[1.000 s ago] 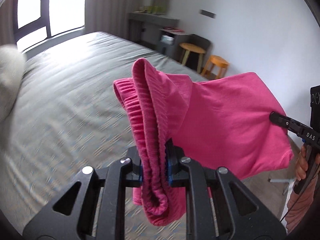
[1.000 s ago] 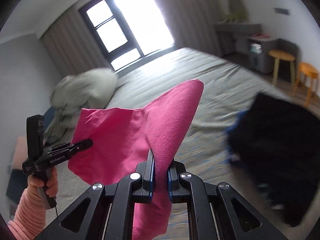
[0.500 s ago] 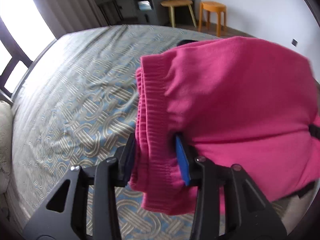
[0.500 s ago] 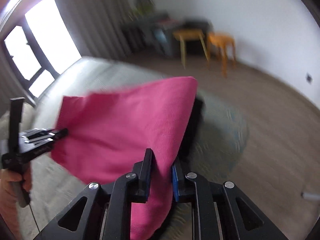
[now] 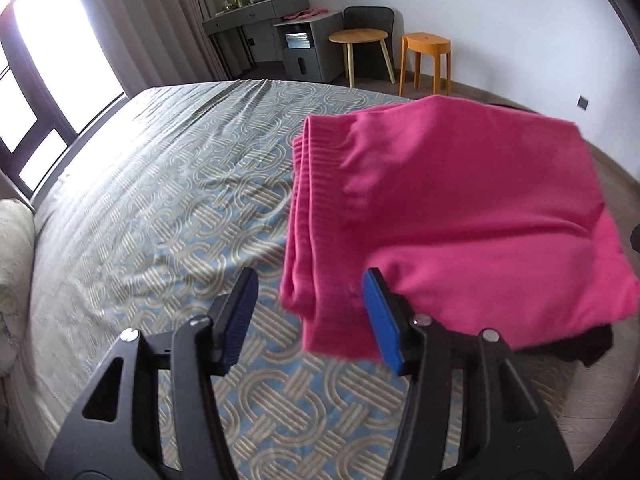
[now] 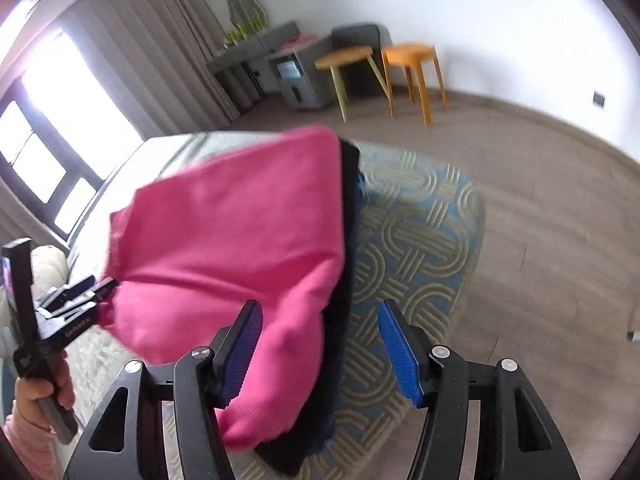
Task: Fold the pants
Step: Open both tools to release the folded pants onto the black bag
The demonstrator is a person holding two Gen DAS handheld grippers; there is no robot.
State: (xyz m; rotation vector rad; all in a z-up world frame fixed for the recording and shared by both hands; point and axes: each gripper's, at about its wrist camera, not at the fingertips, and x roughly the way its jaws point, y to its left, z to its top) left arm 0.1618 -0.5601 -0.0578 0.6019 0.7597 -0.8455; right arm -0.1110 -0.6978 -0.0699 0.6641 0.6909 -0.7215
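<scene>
The folded pink pants [image 5: 452, 208] lie on a dark garment [image 5: 592, 346] at the bed's corner, ribbed waistband toward the left. My left gripper [image 5: 312, 312] is open, its blue pads either side of the waistband's near corner. In the right wrist view the pink pants [image 6: 240, 240] rest on the dark pile [image 6: 344, 320]. My right gripper [image 6: 320, 348] is open, with the pants' near edge between its pads. The left gripper [image 6: 80, 300] shows there at the pants' left edge, held by a hand.
The bed [image 5: 160, 220] has a grey-blue patterned cover. A pale pillow [image 5: 12, 248] lies at its left. A wooden side table [image 5: 360, 40], an orange stool [image 5: 426, 50] and a grey desk [image 5: 260, 12] stand by the far wall. Bare floor [image 6: 540, 200] lies to the right.
Both grippers carried the pants down onto the dark garment at the bed's corner, then opened. The pants now rest there, released from both grips.
</scene>
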